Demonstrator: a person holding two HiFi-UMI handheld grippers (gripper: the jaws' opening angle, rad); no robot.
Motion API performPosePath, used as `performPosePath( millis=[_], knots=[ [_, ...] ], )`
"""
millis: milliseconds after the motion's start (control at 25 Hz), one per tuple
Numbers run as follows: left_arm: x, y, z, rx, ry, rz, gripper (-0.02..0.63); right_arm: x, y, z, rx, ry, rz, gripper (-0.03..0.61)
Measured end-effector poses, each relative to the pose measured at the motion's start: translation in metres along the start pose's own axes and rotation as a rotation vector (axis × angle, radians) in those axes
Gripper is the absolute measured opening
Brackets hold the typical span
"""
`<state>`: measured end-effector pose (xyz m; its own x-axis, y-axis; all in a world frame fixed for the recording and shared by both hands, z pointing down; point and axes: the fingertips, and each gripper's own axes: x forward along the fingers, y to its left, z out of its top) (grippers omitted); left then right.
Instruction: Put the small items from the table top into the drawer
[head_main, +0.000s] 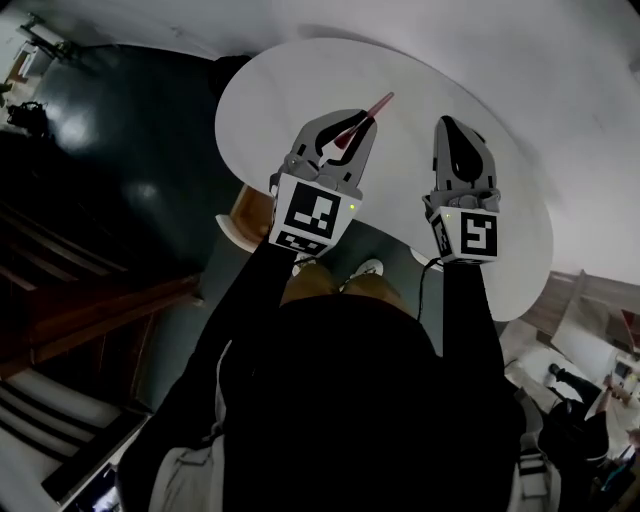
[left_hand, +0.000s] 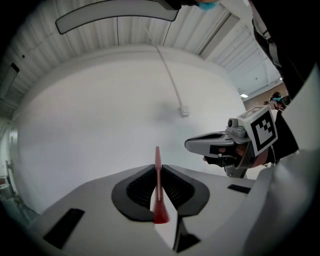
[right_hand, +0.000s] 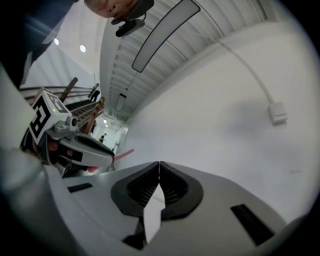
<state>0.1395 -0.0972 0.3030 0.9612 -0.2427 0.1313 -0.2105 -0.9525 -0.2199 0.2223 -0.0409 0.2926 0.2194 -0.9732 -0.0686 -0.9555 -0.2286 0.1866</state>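
A thin red pointed stick (head_main: 375, 107) juts forward out of my left gripper (head_main: 365, 120), which is shut on it above the white round table (head_main: 300, 80). In the left gripper view the stick (left_hand: 157, 165) stands pinched between the dark pads, its tip towards a white wall. My right gripper (head_main: 447, 122) hovers beside it over the table, jaws closed and empty. The right gripper view shows its pads (right_hand: 159, 165) meeting with nothing between them, and the left gripper (right_hand: 90, 147) with the stick's tip (right_hand: 125, 153) at the left.
Ahead is a white wall with a cable running down to a small socket box (left_hand: 184, 111). Dark floor and steps (head_main: 60, 300) lie to the left. A brown wooden piece (head_main: 255, 210) shows under the table's near edge, by the person's shoes (head_main: 340, 272).
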Motion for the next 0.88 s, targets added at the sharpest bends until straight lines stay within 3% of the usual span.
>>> performPosePath(
  millis=[320,480,680,880],
  knots=[
    [-0.095,0.096,-0.030,-0.015,0.061,0.243,0.054,0.071,0.125,0.013,0.036,-0.048,0.257,0.028],
    [-0.144,0.134,-0.052,-0.033,0.083,0.319,0.054,0.096,0.190,0.019,0.040,-0.062,0.342,0.028],
    [-0.156,0.142,-0.058,-0.027,0.113,0.362,0.054,0.106,0.207,0.020,0.067,-0.051,0.390,0.027],
    [-0.158,0.129,-0.077,-0.012,0.181,0.343,0.054,0.102,0.211,0.021,0.061,-0.044,0.407,0.028]
  ],
)
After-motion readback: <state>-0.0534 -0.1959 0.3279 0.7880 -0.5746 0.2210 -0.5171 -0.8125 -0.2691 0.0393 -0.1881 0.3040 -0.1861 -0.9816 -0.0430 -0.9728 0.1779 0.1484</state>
